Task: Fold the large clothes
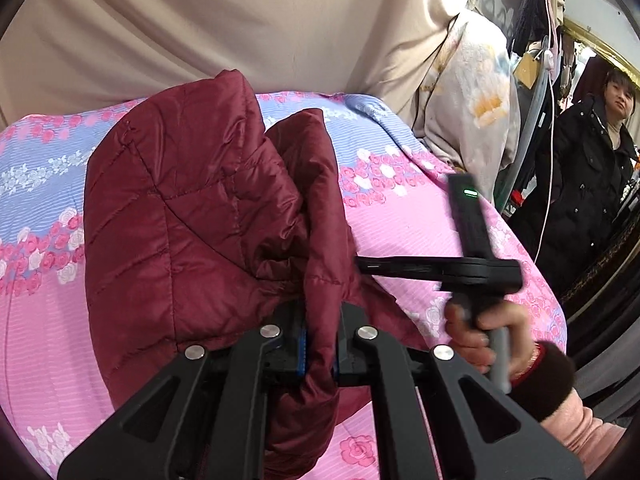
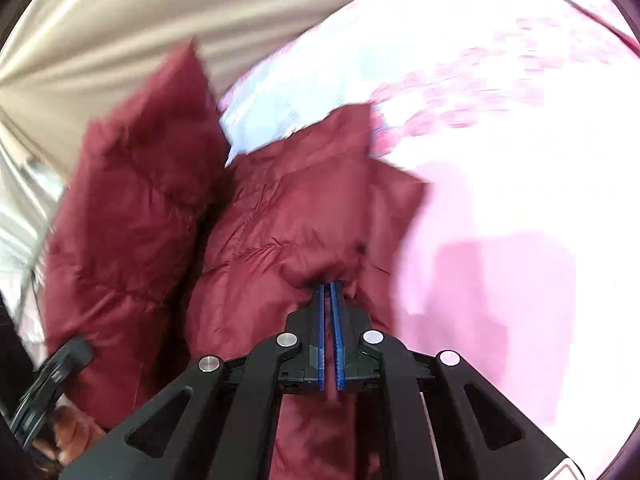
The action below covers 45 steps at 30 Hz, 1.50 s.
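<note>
A dark red quilted jacket (image 1: 180, 220) lies bunched on the pink and blue floral bedspread (image 1: 400, 220). My left gripper (image 1: 320, 344) is shut on a thick fold of the jacket, which hangs down between its fingers. My right gripper (image 2: 330, 292) is shut on another fold of the same jacket (image 2: 288, 220); its blue pads (image 2: 339, 344) sit nearly together with cloth at the tips. The right gripper's body also shows in the left wrist view (image 1: 460, 268), held by a hand to the right of the jacket. The right wrist view is blurred.
A beige curtain (image 1: 240, 20) hangs behind the bed. A light floral garment (image 1: 472, 100) hangs at the bed's far right. A person in a black coat (image 1: 588, 168) stands at the right beside hanging clothes and a white cable.
</note>
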{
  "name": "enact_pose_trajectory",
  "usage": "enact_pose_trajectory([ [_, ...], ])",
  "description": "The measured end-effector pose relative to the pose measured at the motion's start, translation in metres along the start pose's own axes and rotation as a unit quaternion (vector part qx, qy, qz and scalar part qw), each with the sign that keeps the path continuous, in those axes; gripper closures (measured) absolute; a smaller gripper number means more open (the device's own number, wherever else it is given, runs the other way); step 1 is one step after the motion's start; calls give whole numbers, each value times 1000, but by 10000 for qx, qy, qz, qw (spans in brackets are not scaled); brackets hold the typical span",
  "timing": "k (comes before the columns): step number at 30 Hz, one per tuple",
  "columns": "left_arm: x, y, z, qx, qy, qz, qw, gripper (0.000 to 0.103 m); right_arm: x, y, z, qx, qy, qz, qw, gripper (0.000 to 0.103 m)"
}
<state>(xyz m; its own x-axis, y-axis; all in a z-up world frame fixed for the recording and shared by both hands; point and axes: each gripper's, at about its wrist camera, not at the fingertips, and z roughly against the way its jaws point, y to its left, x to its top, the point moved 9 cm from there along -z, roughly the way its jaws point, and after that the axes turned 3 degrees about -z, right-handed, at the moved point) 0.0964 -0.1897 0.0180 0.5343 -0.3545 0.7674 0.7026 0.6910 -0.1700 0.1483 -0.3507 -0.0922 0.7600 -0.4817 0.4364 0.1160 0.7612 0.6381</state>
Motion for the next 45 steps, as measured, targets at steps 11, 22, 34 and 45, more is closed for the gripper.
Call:
enact_pose_trajectory([
  [11,-9,-32,-57,39,572,-517,9970,96,-1,30,-22,-209,279,335,9988,100],
  [22,-32,-38,-108,-75,967,-429,9944,78,-13,5,105,-314,-879,-19,9956,91],
  [34,3,42,45,158,-409,718,9965,34,29,101,27,151,-680,709,9950,34],
  [45,-17,42,-16,501,329,470,9971,41,47,80,31,289,-799,492,9952,98],
])
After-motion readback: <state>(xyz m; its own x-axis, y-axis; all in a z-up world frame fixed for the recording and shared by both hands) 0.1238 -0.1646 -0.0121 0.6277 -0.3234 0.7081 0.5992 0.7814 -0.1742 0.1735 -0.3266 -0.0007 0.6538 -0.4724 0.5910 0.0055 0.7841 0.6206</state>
